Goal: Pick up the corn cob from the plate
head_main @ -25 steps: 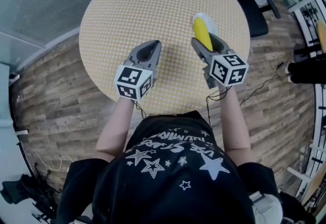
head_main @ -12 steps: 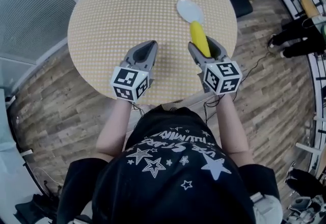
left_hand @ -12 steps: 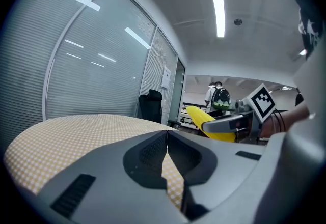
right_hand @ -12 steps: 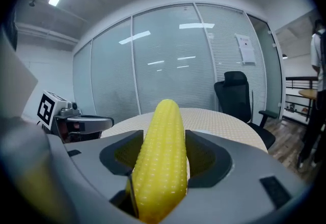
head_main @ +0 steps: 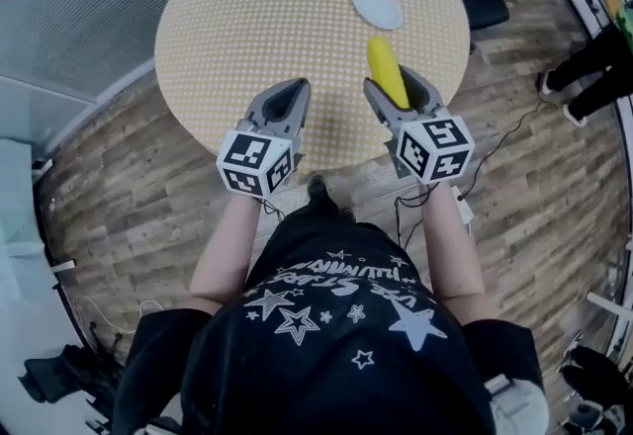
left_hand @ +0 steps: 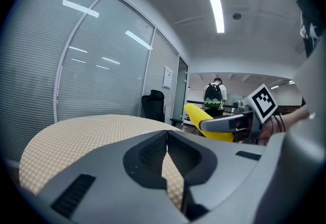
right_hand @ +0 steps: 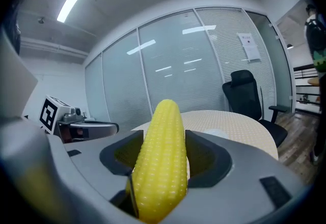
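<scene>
Within the right claw (head_main: 392,79), a bright yellow corn cob (right_hand: 162,159) protrudes.

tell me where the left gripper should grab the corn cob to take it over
The free far half of the corn cob, sticking out past the right gripper that is shut on its near end. The cob is long, round and points away from the person, so the left gripper, shut and empty, should probably open and come across it from the left.
</scene>
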The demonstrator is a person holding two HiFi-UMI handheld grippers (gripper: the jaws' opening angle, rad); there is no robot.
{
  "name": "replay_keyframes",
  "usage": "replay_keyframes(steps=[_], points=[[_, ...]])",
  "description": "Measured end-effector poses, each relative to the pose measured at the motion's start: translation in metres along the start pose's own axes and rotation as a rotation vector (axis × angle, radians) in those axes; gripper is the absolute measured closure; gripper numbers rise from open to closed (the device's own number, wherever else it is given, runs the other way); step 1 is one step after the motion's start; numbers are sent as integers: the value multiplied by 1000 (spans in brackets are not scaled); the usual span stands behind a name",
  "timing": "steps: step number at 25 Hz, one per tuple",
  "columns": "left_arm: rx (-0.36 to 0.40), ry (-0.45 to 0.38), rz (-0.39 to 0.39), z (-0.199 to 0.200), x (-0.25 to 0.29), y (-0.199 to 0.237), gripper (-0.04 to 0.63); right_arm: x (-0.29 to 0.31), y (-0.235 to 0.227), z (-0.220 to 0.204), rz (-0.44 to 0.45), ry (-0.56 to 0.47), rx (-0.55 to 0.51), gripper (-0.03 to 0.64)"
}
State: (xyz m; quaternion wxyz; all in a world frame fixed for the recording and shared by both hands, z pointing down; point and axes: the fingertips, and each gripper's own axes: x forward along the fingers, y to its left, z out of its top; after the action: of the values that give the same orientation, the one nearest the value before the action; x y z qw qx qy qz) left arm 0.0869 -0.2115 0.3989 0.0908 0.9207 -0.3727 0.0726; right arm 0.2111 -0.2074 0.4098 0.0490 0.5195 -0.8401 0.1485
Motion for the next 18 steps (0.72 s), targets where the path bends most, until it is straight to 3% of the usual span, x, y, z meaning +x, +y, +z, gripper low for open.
replay_keyframes(steps=[9, 18], points=[[-25, 12, 67, -10, -43, -28, 586, -27, 33, -11, 95, -29, 13, 353], [-10, 48, 97, -25, -79, -35, 586, -34, 47, -30, 80, -25, 47, 353]])
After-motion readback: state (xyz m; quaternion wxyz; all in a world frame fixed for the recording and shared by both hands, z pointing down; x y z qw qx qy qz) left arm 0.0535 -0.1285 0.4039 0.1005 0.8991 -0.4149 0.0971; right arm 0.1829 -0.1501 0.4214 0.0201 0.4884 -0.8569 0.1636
